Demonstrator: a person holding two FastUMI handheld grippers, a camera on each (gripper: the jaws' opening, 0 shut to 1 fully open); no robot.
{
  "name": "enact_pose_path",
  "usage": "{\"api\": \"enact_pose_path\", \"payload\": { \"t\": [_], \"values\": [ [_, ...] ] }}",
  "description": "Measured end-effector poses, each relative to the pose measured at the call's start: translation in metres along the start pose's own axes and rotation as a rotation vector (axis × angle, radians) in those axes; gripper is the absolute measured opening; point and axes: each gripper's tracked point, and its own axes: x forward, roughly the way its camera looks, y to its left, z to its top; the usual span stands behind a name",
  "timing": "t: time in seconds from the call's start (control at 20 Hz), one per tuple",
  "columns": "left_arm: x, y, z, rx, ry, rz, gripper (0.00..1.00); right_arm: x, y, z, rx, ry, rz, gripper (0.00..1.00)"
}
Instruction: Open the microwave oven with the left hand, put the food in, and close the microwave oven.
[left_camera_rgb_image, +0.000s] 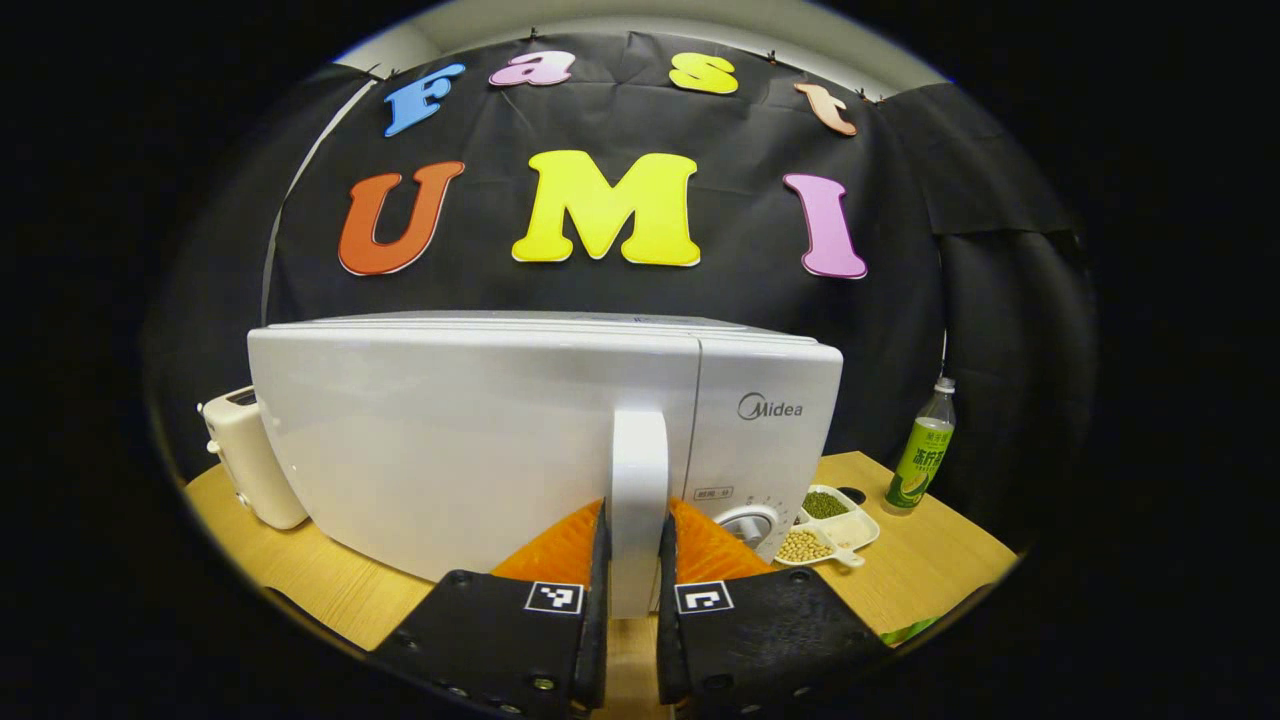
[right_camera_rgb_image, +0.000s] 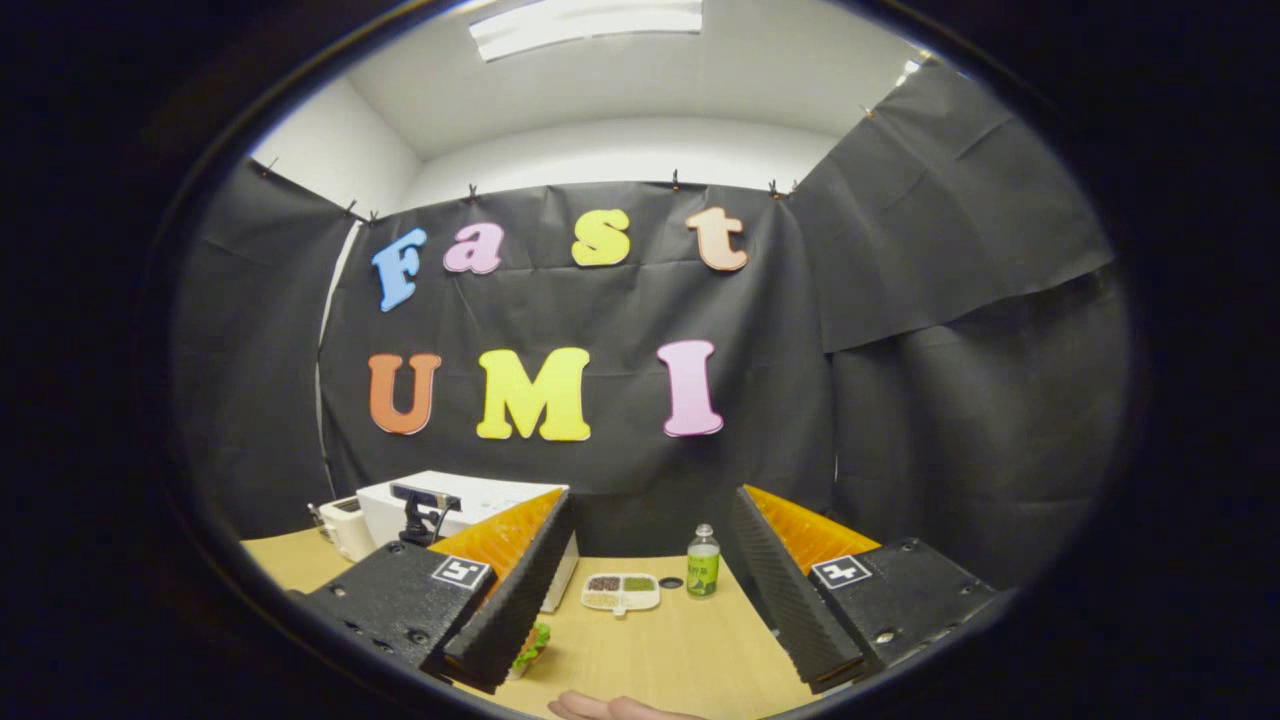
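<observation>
left gripper view: left gripper (left_camera_rgb_image: 634, 560) clamped on microwave (left_camera_rgb_image: 450, 430) door handle (left_camera_rgb_image: 638, 480) at 6 o'clock | door closed | pull straight back along hinge arc, keep grip square | right gripper (right_camera_rgb_image: 640, 570) wide, empty

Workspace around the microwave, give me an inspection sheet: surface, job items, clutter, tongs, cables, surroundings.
Surface: wooden table, bare in the middle.
Job's things: white microwave, door shut, vertical handle on the door; food with green leaves on the table, partly hidden behind a finger of the right tongs.
Clutter: cream toaster beside the microwave; divided dish of beans; green bottle, upright.
Grippers: left tongs shut on the handle; right tongs open, holding nothing.
Cables: nothing seen.
Surroundings: black cloth wall, white ceiling with a light panel; a hand at the bottom edge of the right gripper view.
</observation>
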Motion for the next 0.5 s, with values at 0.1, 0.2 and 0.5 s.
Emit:
{"api": "enact_pose_path", "payload": {
  "t": [0.1, 0.2, 0.5],
  "values": [
    [0.003, 0.000, -0.002, -0.003, 0.003, -0.023, 0.12, -0.002, 0.000, 0.002, -0.010, -0.004, -0.002, 0.94],
    [-0.002, -0.001, -0.003, -0.007, 0.014, -0.040, 0.03, -0.004, -0.001, 0.000, -0.013, -0.002, -0.003, 1.00],
    [-0.052, 0.006, -0.012, -0.025, -0.009, -0.118, 0.02, -0.010, 0.002, -0.004, -0.005, -0.003, 0.001, 0.95]
  ]
}}
